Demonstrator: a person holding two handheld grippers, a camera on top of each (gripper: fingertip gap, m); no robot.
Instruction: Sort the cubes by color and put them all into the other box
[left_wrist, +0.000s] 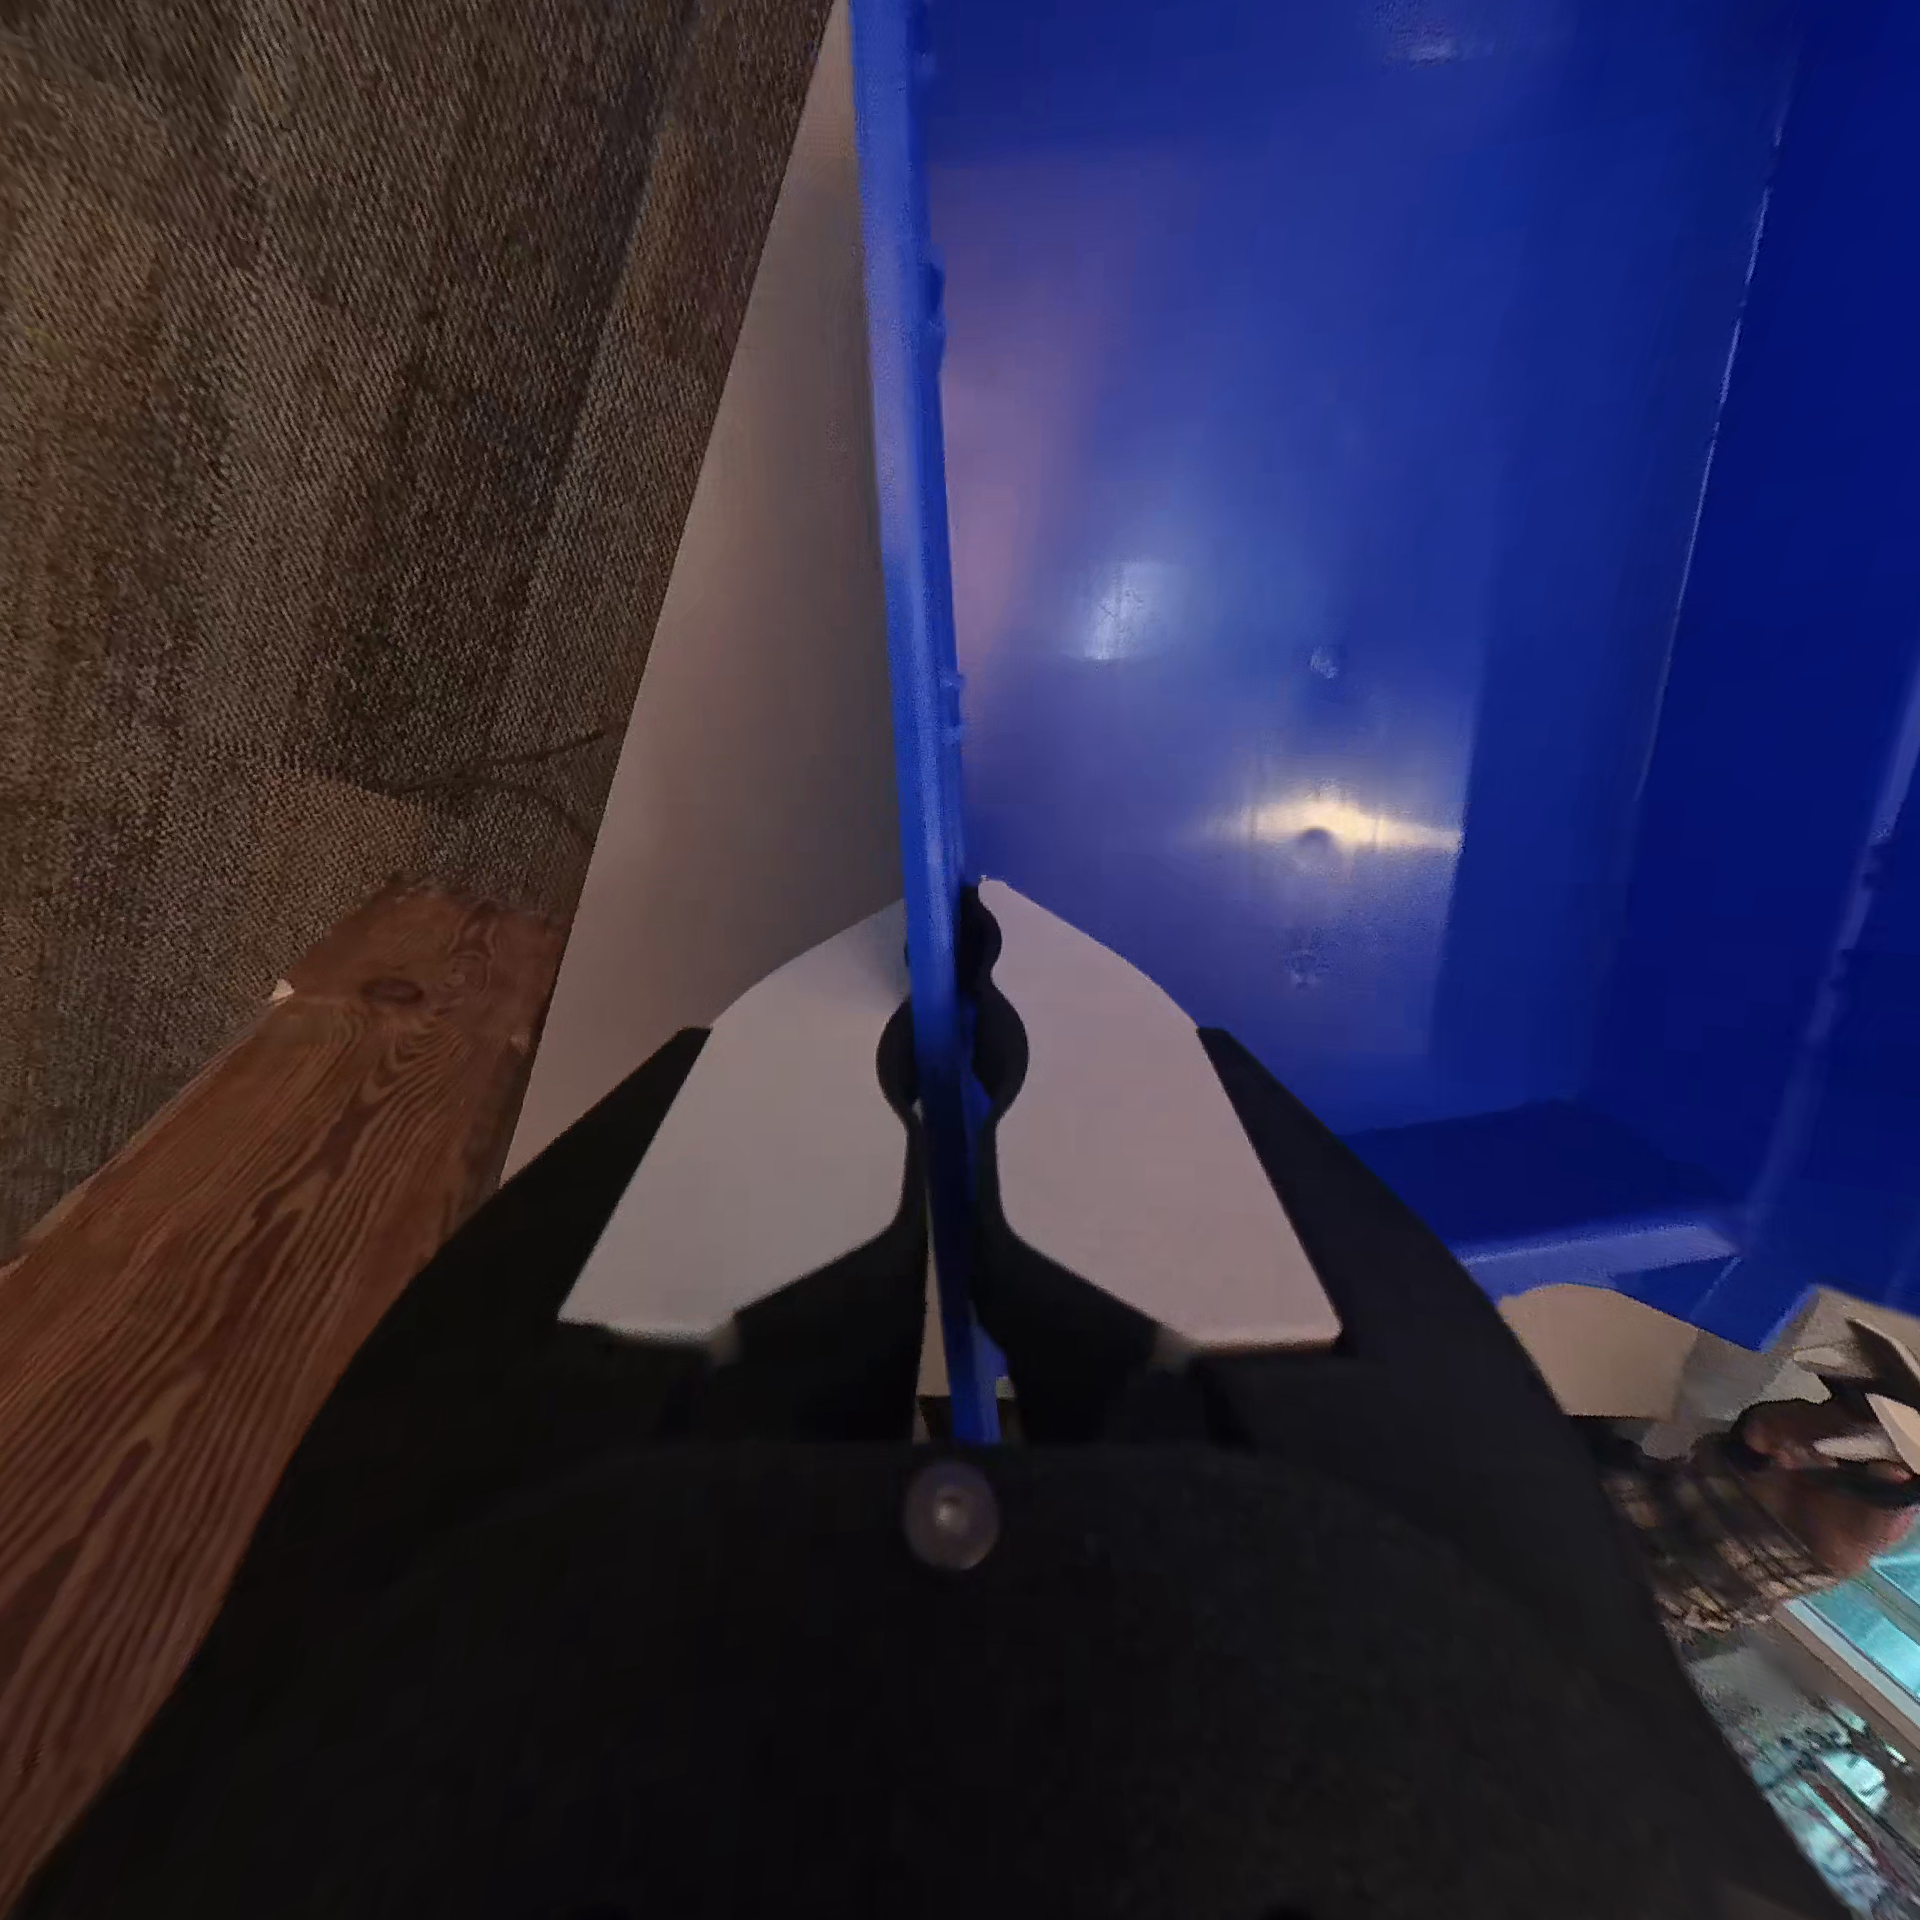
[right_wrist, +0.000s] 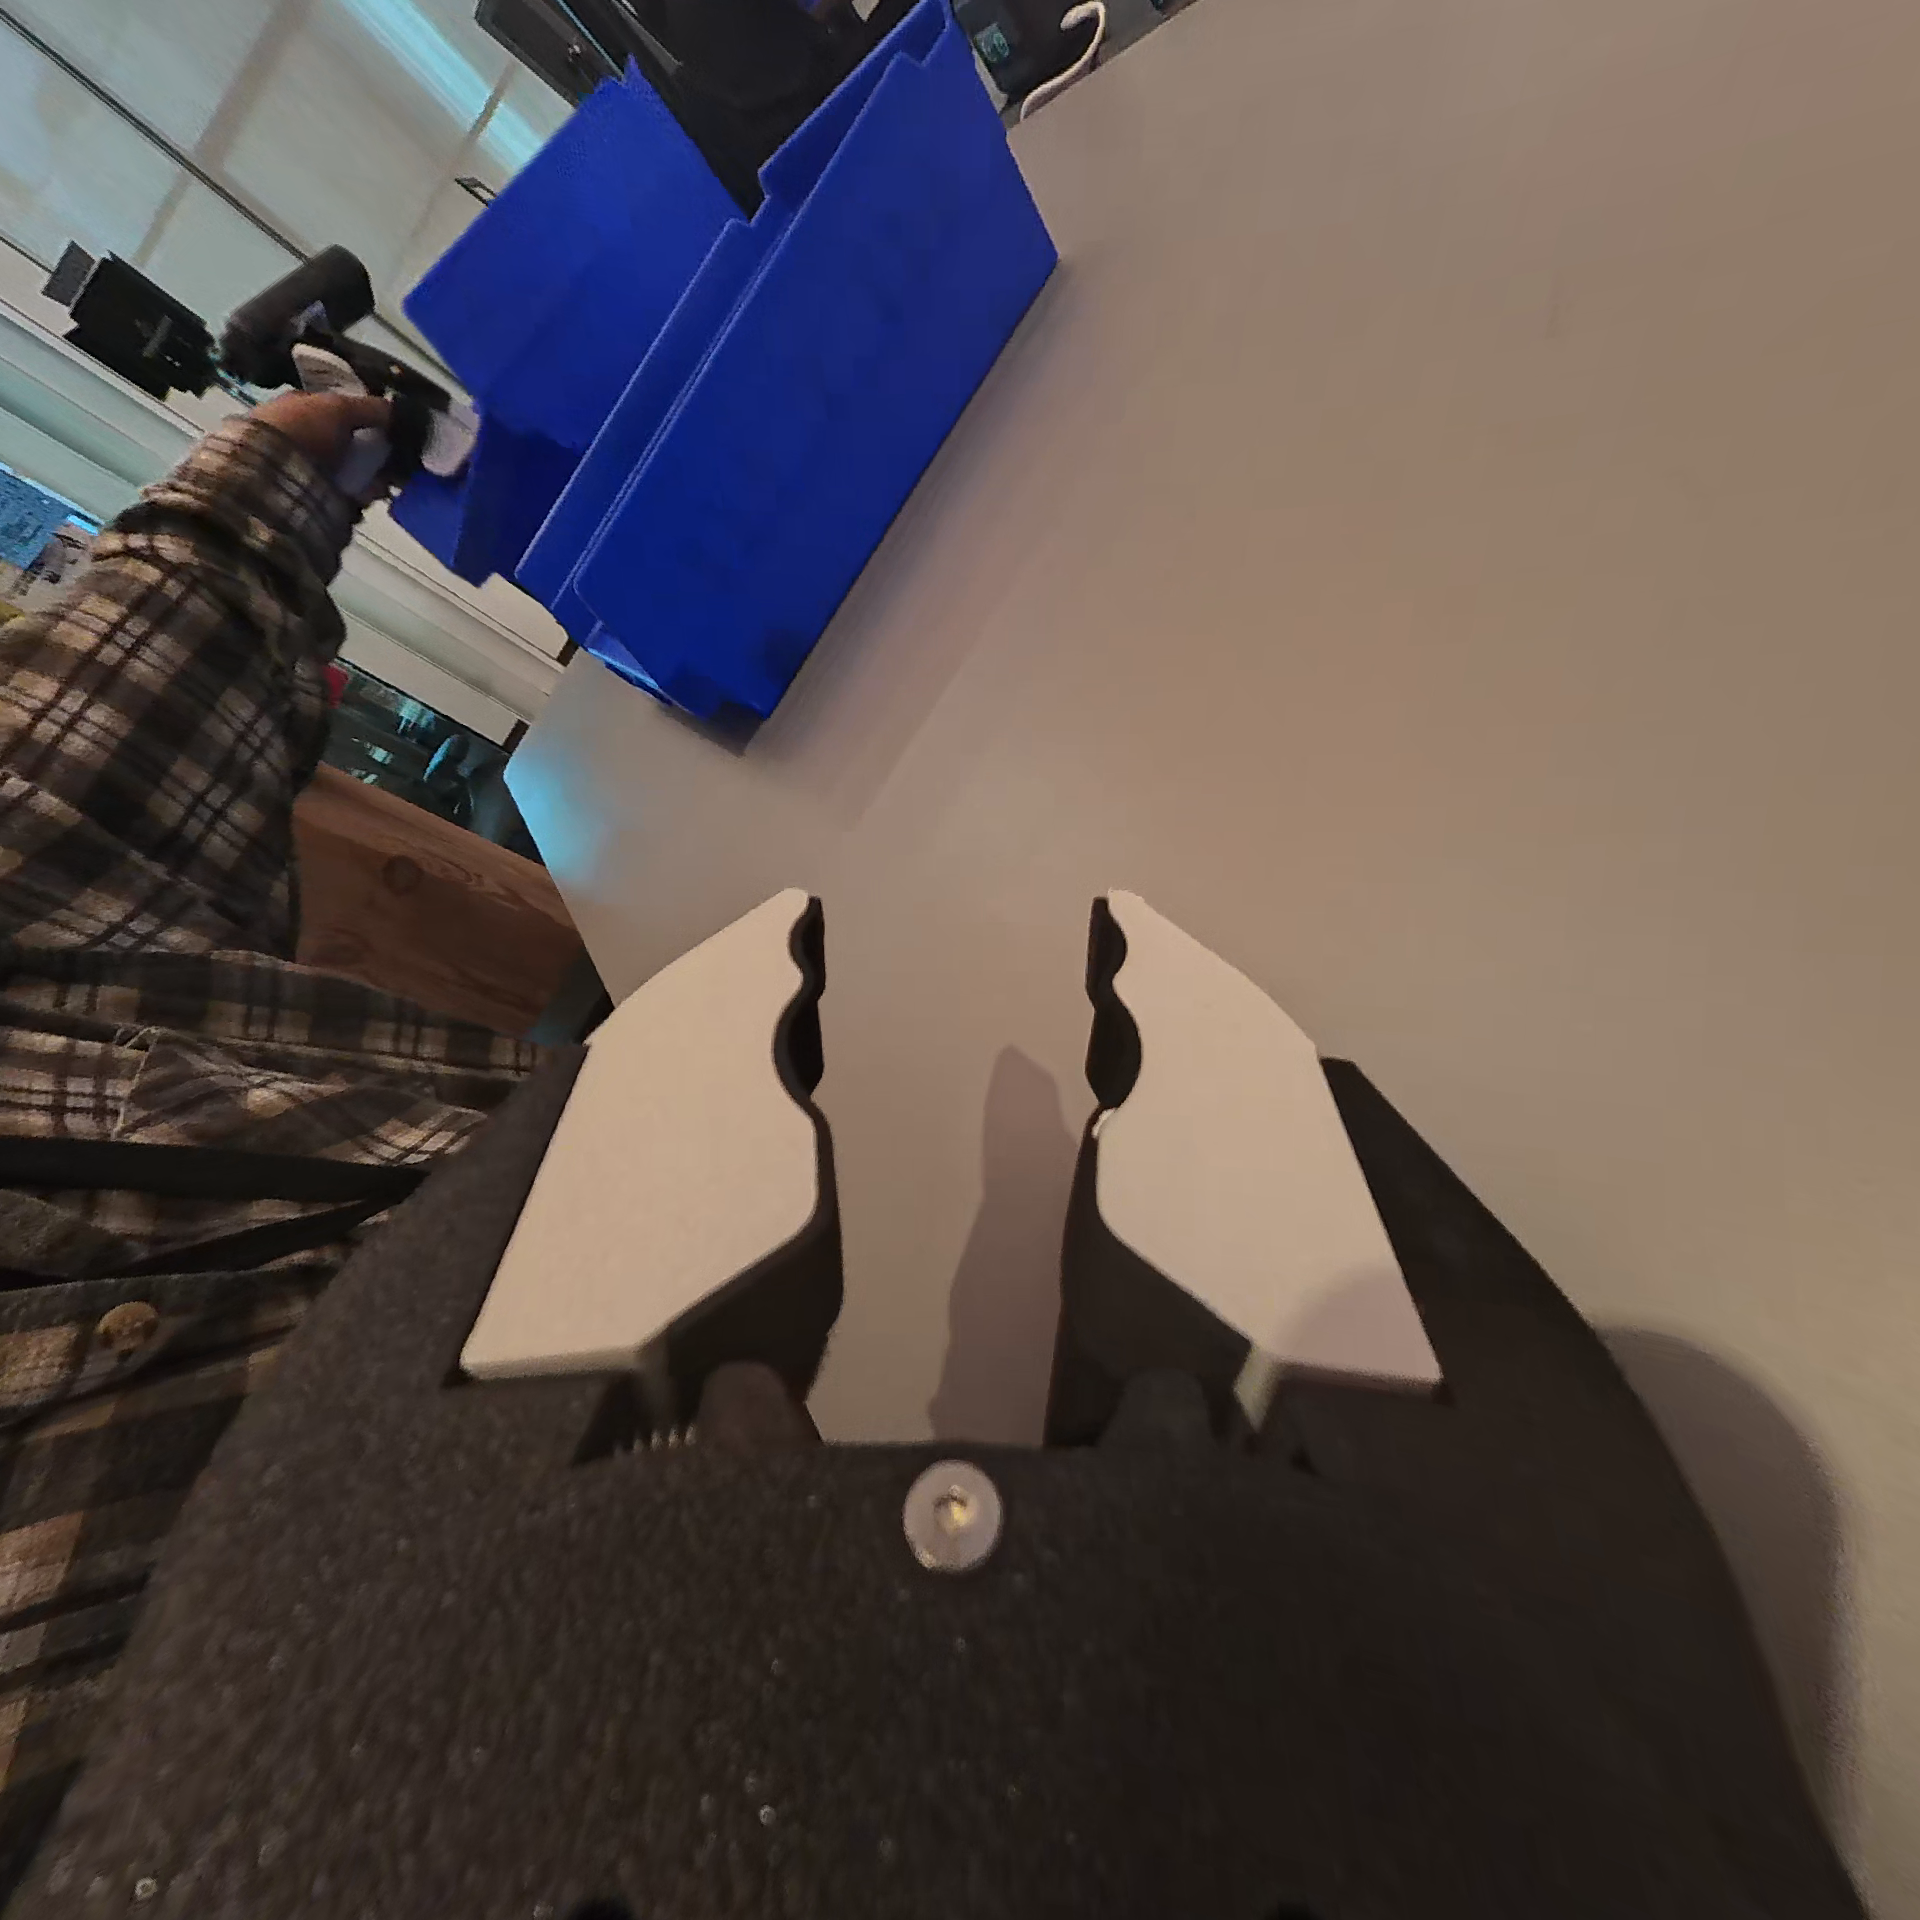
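Observation:
My left gripper (left_wrist: 948, 914) is shut on the side wall of a blue plastic box (left_wrist: 1299, 520); the thin wall runs between the two fingers. The box inside shows no cubes. In the right wrist view the same left gripper (right_wrist: 416, 426) grips the nearer blue box (right_wrist: 551, 343), which is lifted and tilted beside a second blue box (right_wrist: 810, 416) standing on the white table (right_wrist: 1455, 520). My right gripper (right_wrist: 954, 925) is open and empty, low over the bare table. No cubes show in either view.
A wooden bench (left_wrist: 239, 1195) lies below the table's left edge, over grey carpet (left_wrist: 312, 416). A person's plaid sleeve (right_wrist: 156, 727) fills the left of the right wrist view. Dark devices and a white cable (right_wrist: 1060, 52) sit at the table's far end.

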